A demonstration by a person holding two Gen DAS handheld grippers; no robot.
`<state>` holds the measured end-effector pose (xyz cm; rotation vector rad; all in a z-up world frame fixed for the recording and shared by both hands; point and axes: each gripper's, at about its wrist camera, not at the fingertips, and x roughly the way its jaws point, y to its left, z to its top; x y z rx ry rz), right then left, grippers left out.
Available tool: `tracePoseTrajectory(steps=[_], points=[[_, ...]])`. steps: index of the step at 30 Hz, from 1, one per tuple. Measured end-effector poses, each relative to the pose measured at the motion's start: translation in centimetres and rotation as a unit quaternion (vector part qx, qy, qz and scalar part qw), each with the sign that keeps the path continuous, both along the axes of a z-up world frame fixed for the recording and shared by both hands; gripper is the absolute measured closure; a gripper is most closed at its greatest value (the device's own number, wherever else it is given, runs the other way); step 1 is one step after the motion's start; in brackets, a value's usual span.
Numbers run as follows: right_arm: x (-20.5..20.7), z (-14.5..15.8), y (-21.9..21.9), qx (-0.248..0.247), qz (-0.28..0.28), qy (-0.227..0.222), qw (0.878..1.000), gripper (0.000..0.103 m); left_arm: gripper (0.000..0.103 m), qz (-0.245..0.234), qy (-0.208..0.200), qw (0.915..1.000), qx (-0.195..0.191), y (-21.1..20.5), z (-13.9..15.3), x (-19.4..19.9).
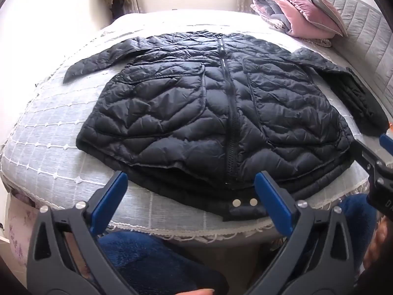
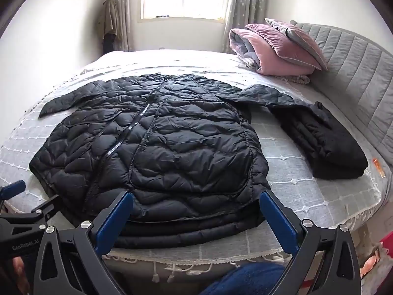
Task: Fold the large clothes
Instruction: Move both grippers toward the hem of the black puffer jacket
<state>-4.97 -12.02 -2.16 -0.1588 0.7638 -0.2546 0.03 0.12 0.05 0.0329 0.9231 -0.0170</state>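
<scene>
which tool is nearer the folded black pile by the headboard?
Right. The right tool hovers over the jacket hem, the pile just off to its right; the left tool sits further left.

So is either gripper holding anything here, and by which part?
Nothing is held: left gripper and right gripper both stand open above the jacket hem.

"GenRobot.AI" on the left gripper (image 2: pixel 14 191) body.

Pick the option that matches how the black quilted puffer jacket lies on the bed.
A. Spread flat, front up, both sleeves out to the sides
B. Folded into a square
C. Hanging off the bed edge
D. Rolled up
A: the black quilted puffer jacket lies flat, zipper up, sleeves spread to each side.
</scene>
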Motion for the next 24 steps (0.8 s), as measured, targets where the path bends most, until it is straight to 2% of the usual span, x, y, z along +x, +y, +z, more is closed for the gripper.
tracePoseTrajectory(steps=[5,11,16,19,22,24], points=[[-0.3,0.0,0.6,0.003,0.0,-0.003,1.0,0.0,0.0,0.0,0.001,1.0,-0.002,0.1,-0.1,0.2],[-0.5,1.0,0.3,-0.021,-0.024,-0.006,0.999,0.0,0.0,-0.002,-0.002,1.0,0.003,0.4,-0.2,0.6],[-0.7,1.2,0.0,-0.012,-0.027,-0.017,0.999,0.0,0.0,0.005,-0.022,0.9998,0.0,0.8,0.1,0.1],[-0.6,1.2,0.2,-0.023,-0.025,-0.019,0.999,0.0,0.0,0.005,-0.012,0.9999,-0.01,1.0,-0.4,0.4],[-0.2,0.8,0.6,-0.029,-0.026,-0.004,0.999,0.0,0.0,0.011,-0.003,0.9999,-0.003,1.2,-0.7,0.4],[-0.3,0.6,0.6,-0.033,-0.021,-0.011,0.999,0.0,0.0,0.013,-0.007,0.9999,-0.006,1.3,-0.6,0.4]])
